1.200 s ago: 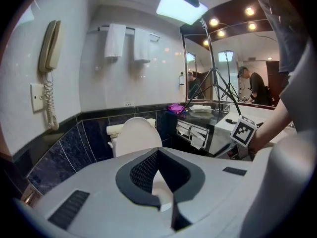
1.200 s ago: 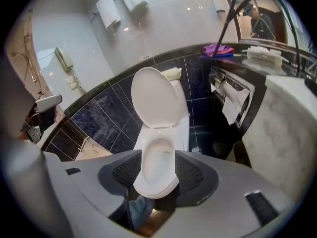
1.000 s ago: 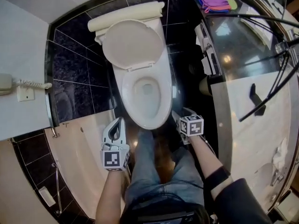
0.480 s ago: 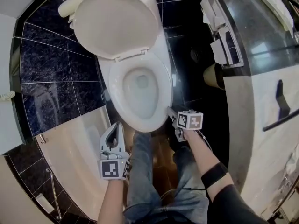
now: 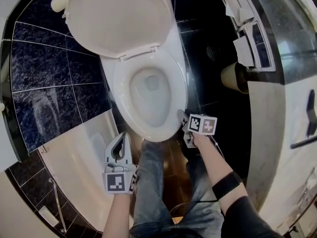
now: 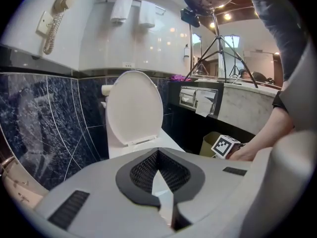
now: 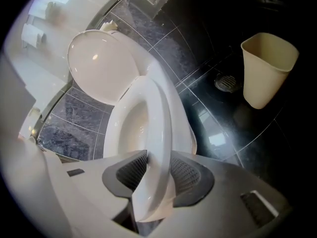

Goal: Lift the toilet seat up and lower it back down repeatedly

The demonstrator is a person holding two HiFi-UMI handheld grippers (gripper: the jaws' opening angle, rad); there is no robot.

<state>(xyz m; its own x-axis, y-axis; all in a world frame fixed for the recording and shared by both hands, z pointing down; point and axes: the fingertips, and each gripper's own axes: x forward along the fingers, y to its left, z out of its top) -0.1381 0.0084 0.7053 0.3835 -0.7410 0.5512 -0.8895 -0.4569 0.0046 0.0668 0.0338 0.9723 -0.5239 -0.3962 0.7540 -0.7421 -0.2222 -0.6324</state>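
The white toilet has its lid (image 5: 116,16) raised against the tank, and the seat (image 5: 174,90) lies flat on the bowl. My right gripper (image 5: 182,117) is at the seat's front right rim. In the right gripper view the seat (image 7: 157,123) runs between the pads of that gripper (image 7: 157,182), whose jaws have just been closing and now grip it. My left gripper (image 5: 125,135) hangs shut and empty, short of the bowl's front left. From the left gripper (image 6: 161,197) I see the raised lid (image 6: 133,108) ahead.
A beige waste bin (image 5: 233,77) stands on the dark floor right of the toilet, next to a floor drain (image 7: 228,82). A paper holder (image 5: 247,29) is fixed to the counter side. A white bathtub edge (image 5: 84,157) lies left. The person's legs (image 5: 153,182) are below the bowl.
The toilet has grown larger in the head view. Both grippers have come down, and the right one has moved onto the seat's front right rim.
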